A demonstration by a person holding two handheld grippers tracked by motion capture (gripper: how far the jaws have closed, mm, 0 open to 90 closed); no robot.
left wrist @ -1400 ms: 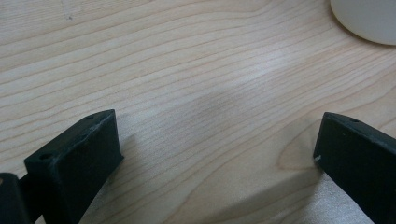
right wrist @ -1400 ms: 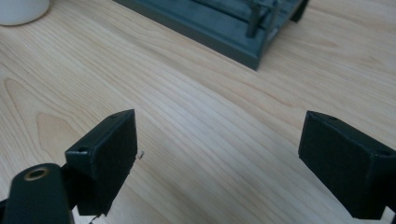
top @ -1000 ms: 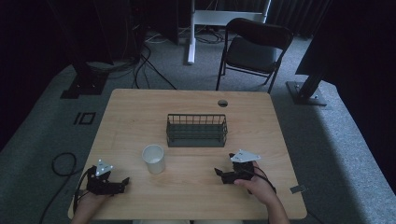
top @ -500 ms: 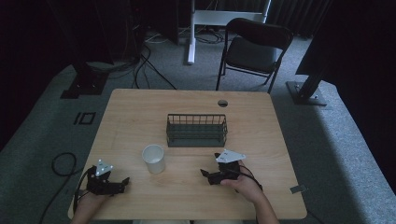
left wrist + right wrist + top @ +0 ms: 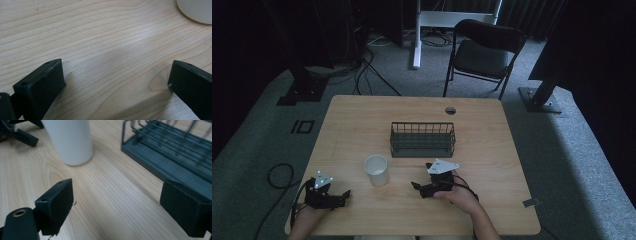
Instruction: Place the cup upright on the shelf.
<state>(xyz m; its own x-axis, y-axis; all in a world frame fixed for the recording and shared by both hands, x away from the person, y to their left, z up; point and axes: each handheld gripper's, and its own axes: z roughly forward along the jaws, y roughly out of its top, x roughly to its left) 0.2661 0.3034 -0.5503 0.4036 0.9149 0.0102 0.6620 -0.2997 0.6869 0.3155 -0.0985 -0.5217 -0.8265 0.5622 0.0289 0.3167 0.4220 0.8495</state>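
A white cup (image 5: 376,170) stands upright near the table's middle front, also close ahead in the right gripper view (image 5: 70,141). Behind it sits a dark wire basket (image 5: 422,139), its base at the upper right of the right gripper view (image 5: 172,157). My right gripper (image 5: 416,187) is open, low over the table just right of the cup, jaws pointing left toward it with bare wood between them. My left gripper (image 5: 345,195) rests open at the front left corner; the cup's base (image 5: 196,11) shows at the top right of its view.
The wooden table (image 5: 362,120) has a cable hole (image 5: 450,110) at its back edge. A folding chair (image 5: 484,52) stands behind the table, and cables lie on the grey carpet to the left. Dark stands flank the table at the back.
My right gripper has slid left across the table toward the cup. The left gripper has stayed in place.
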